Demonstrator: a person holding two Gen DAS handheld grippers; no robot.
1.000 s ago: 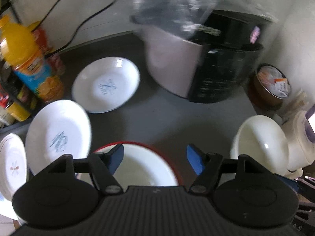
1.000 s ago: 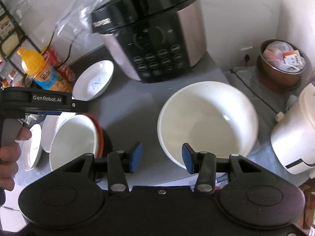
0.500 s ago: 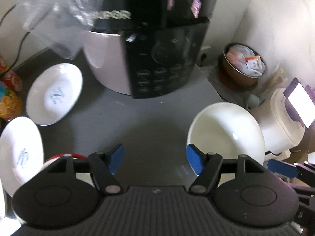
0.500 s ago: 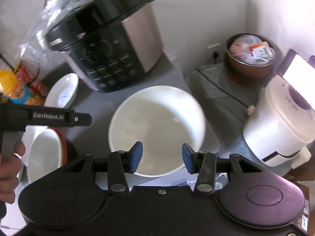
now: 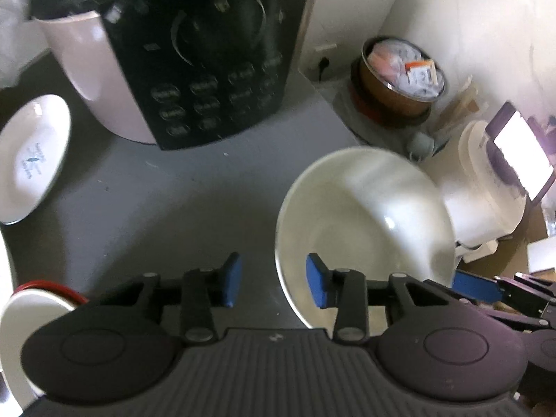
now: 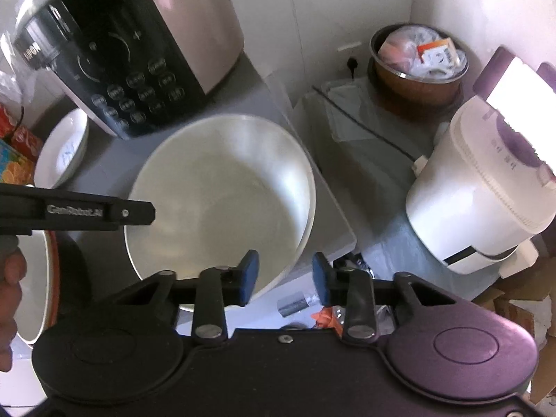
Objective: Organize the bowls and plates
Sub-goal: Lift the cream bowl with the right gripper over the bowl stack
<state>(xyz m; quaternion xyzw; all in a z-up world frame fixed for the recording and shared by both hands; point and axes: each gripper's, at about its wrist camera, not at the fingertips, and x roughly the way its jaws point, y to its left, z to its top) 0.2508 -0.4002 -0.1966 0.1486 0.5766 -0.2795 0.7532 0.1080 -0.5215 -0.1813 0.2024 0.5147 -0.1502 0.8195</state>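
In the left wrist view, the patterned plate (image 5: 33, 158) has slid out to the left edge and the red-rimmed bowl (image 5: 26, 312) to the lower left corner, since the left gripper (image 5: 272, 285) has swung right. Its fingers are spread and empty, and the big white bowl (image 5: 361, 229) now fills the centre right, its near rim between the blue pads. In the right wrist view, the right gripper (image 6: 285, 278) has also closed in, fingers spread, straddling that bowl's lower right rim. The bowl looks like the next pick.
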